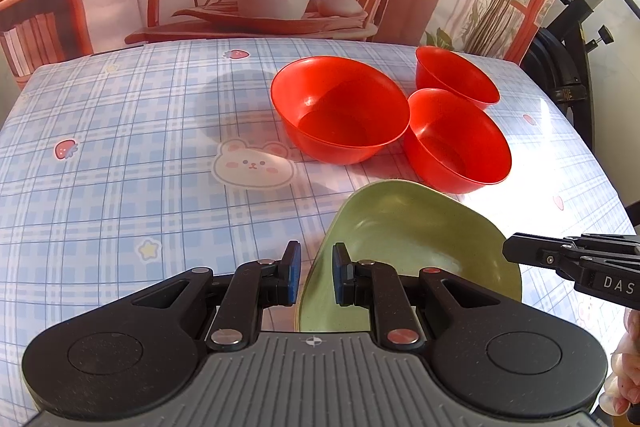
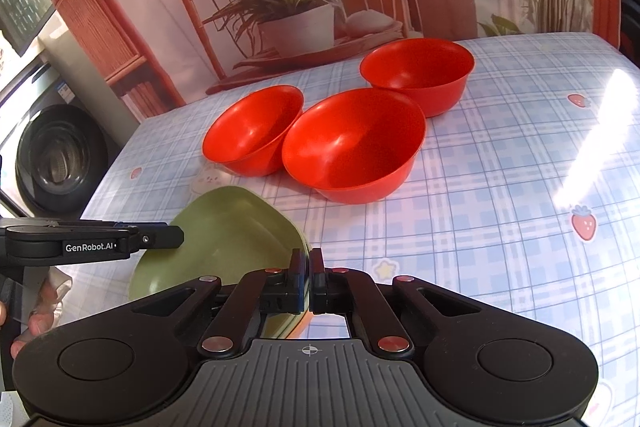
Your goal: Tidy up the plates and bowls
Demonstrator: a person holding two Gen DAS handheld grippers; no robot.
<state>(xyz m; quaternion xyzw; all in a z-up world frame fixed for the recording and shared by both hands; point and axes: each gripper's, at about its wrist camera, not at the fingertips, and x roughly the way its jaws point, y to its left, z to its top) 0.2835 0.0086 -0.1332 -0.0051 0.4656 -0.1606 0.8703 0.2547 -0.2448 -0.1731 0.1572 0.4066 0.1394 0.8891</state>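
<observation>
A green plate (image 1: 412, 239) hangs tilted just above the table, close in front of both cameras. My left gripper (image 1: 317, 269) straddles its left rim, with one blue pad outside and one over the inside, shut on it. My right gripper (image 2: 309, 275) has its jaws pressed together on the opposite rim of the green plate (image 2: 228, 235). Each gripper shows from the side in the other view: the right gripper (image 1: 508, 251) and the left gripper (image 2: 178, 237). Beyond the plate three red bowls stand upright and close together: a large one (image 1: 340, 111) and two smaller ones (image 1: 456, 143) (image 1: 454, 77).
The table (image 1: 120, 187) wears a blue checked cloth with bear and strawberry prints. A printed backdrop of a plant and chair hangs behind it. A washing machine (image 2: 60, 159) stands off the left edge, and a black stand (image 1: 568, 75) off the right. A person's hand (image 1: 628, 367) shows.
</observation>
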